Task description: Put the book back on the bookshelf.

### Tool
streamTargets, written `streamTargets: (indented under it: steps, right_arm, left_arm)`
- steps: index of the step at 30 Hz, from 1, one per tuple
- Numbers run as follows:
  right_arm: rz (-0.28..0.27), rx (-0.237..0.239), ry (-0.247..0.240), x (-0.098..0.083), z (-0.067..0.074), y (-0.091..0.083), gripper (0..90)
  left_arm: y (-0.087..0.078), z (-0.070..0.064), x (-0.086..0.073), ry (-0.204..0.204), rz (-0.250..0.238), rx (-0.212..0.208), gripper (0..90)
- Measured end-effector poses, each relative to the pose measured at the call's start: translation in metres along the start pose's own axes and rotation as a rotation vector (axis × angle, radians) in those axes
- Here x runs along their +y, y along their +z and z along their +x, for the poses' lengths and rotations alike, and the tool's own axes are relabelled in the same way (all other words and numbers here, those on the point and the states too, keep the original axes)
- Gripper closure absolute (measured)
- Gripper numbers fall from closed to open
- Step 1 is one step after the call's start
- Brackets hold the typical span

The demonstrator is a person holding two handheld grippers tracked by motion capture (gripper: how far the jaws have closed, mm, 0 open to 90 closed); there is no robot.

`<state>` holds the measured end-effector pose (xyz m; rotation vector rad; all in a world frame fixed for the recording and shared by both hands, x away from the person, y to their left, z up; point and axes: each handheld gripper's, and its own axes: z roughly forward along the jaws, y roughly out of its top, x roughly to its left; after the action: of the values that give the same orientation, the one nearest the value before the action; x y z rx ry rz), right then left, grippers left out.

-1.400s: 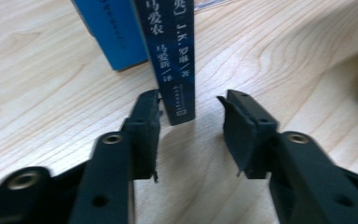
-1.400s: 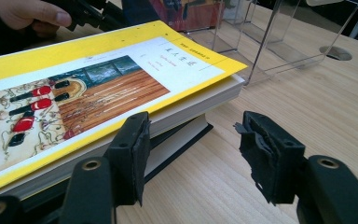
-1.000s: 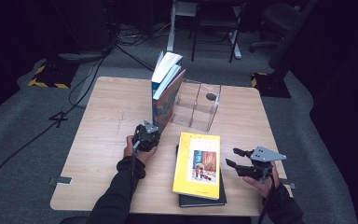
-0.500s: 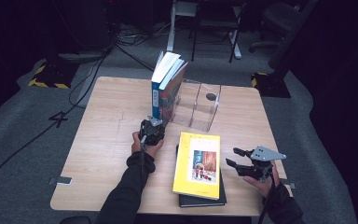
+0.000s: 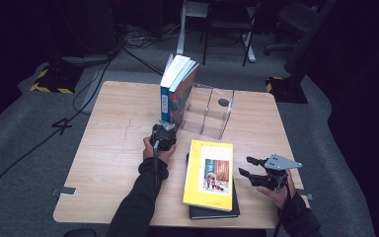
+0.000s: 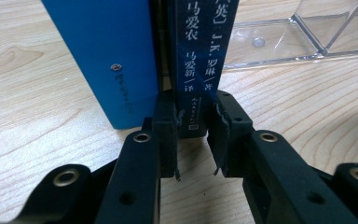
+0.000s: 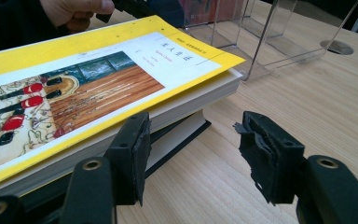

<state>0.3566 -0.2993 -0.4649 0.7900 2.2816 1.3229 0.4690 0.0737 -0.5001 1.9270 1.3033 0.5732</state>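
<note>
Two books stand upright at the left of a clear acrylic holder [image 5: 209, 111]: a bright blue book [image 6: 107, 56] and, next to it, a dark blue book [image 6: 198, 56] with white lettering on its spine. My left gripper [image 6: 195, 107] is shut on the bottom of the dark blue book's spine, one pad on each side; from above the left gripper [image 5: 164, 132] sits at the foot of the two books [image 5: 177, 86]. A yellow book [image 5: 209, 173] lies flat on a black book [image 5: 212, 212]. My right gripper [image 5: 245, 166] stands open just right of that stack, nothing between its jaws [image 7: 193, 128].
The acrylic holder [image 7: 270, 37] has open compartments and stands beyond the yellow book [image 7: 98, 79]. A round cable hole [image 5: 223, 102] lies behind it. Bare wood table [image 5: 113, 148] stretches to the left. A person's hand [image 7: 74, 9] shows past the stack.
My left gripper has moved a little farther from the person and to the right, toward the holder, with the dark blue book in it. The right gripper has kept still.
</note>
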Motion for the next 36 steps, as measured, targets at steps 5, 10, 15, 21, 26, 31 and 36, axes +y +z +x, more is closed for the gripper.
streamTargets:
  steps: [5,10,15,21,26,31,36]
  right_arm:
    - [0.0,0.0,0.0,-0.001,0.0,0.0,43.5]
    - [-0.001,-0.003,0.001,-0.001,0.0,-0.001,43.5]
    - [0.001,-0.002,-0.004,0.0,0.002,0.001,43.5]
    - [0.001,-0.002,-0.003,-0.001,0.001,0.0,43.5]
    - [-0.002,-0.006,-0.001,0.0,0.0,-0.001,43.6]
    - [0.003,-0.007,-0.006,0.0,0.0,-0.001,43.6]
    - [0.006,-0.009,-0.007,-0.001,0.0,-0.001,43.6]
  left_arm:
    - [-0.007,0.002,-0.003,0.006,-0.026,-0.027,70.5]
    - [-0.025,0.004,-0.006,0.043,-0.095,-0.04,73.3]
    - [-0.027,0.006,0.001,0.05,-0.116,-0.045,74.6]
    - [-0.022,0.006,0.01,0.037,-0.113,-0.039,72.9]
    - [-0.018,0.005,0.015,0.042,-0.107,-0.038,73.1]
    - [-0.014,0.005,0.019,0.029,-0.103,-0.041,73.2]
    - [-0.011,0.006,0.022,0.029,-0.096,-0.039,73.1]
